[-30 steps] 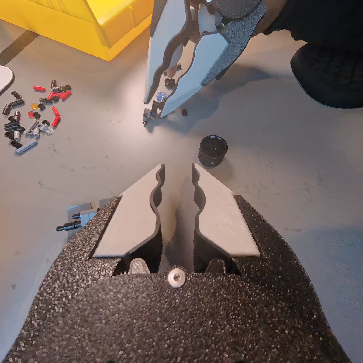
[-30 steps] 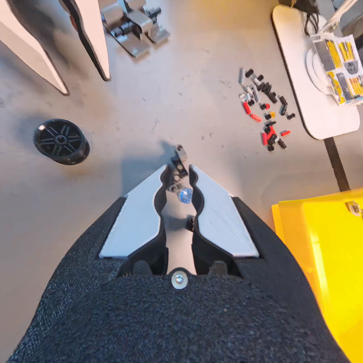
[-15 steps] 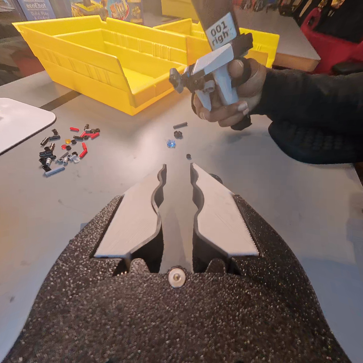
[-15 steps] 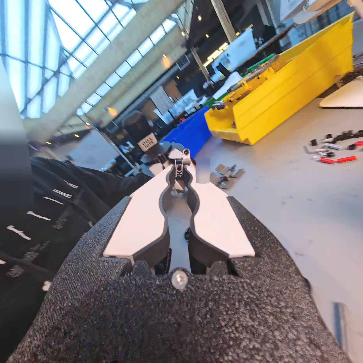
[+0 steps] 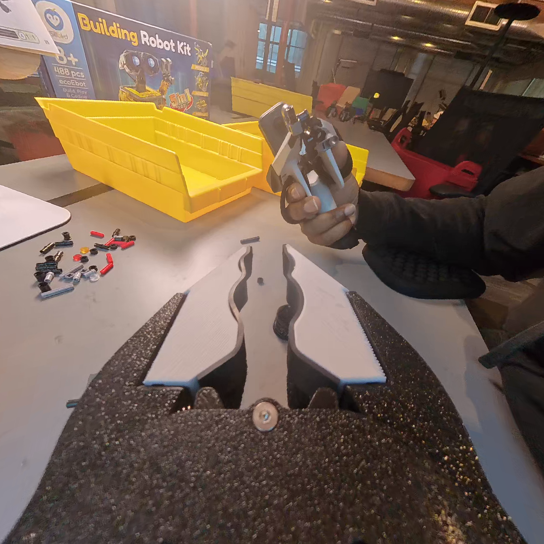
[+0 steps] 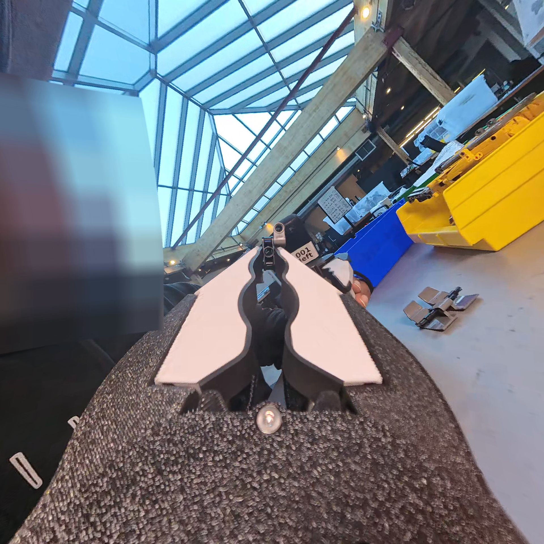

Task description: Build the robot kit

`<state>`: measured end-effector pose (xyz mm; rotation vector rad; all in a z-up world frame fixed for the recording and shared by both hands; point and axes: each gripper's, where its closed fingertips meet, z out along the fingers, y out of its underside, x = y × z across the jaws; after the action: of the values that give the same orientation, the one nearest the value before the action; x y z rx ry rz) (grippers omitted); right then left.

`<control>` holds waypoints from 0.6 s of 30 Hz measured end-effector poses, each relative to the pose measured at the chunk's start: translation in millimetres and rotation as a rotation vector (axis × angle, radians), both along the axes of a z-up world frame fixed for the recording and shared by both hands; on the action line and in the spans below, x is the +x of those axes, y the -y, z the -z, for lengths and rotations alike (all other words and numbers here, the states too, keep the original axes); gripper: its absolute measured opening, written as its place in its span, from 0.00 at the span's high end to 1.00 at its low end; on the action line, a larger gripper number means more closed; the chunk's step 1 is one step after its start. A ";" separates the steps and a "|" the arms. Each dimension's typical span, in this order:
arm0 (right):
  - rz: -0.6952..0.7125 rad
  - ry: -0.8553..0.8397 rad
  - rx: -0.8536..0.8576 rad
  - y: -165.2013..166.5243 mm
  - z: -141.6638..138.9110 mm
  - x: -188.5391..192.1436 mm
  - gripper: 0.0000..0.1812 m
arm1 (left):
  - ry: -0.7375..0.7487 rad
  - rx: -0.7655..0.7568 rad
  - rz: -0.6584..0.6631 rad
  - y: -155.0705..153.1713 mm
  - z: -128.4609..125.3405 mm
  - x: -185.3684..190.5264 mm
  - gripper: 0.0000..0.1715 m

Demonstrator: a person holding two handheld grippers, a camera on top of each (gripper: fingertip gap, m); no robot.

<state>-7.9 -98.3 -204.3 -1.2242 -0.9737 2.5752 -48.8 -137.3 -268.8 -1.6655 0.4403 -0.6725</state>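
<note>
Grey worktop [image 5: 294,212] carries scattered small parts [image 5: 79,259] far left beside yellow bins [image 5: 153,159]; skylight [image 6: 206,88] overhead. Left gripper [image 5: 266,250], jaws apart, hovers; right gripper [image 6: 269,250], raised, is clamped on a small connector piece [image 6: 270,247].

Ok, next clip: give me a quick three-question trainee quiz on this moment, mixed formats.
1. True or false: the left gripper is shut on a part.
2. What does the right gripper hold? A) a red pin B) a small black and grey connector piece C) a black wheel
3. Fill in: the scattered red, black and grey small parts lie on the grey table in front of a yellow ____.

Key: 1 false, it is open over the table and holds nothing; 2 B, pinched at the fingertips and raised off the table; 3 bin.
</note>
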 end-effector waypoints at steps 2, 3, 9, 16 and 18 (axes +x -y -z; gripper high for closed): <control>-0.005 0.008 0.002 1.7 1.9 -1.5 0.96 | 0.056 0.010 0.013 0.1 -8.3 3.6 0.89; -0.010 0.012 0.005 3.3 3.3 -2.3 0.96 | 0.095 0.014 0.022 0.1 -13.6 6.1 0.89; -0.046 0.066 0.090 20.8 18.7 -11.6 0.96 | 0.299 -0.011 0.081 -4.0 -32.5 17.5 0.89; -0.069 0.090 0.223 40.7 29.1 -13.9 0.96 | 0.281 0.003 0.132 1.1 -34.0 29.4 0.95; -0.073 0.090 0.229 41.4 29.6 -13.6 0.96 | 0.271 0.005 0.130 1.2 -33.6 29.5 0.95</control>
<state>-21.6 -139.7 -233.9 -1.2721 -1.3125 2.3949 -19.3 -138.5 -235.2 -1.5227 0.3561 -0.9787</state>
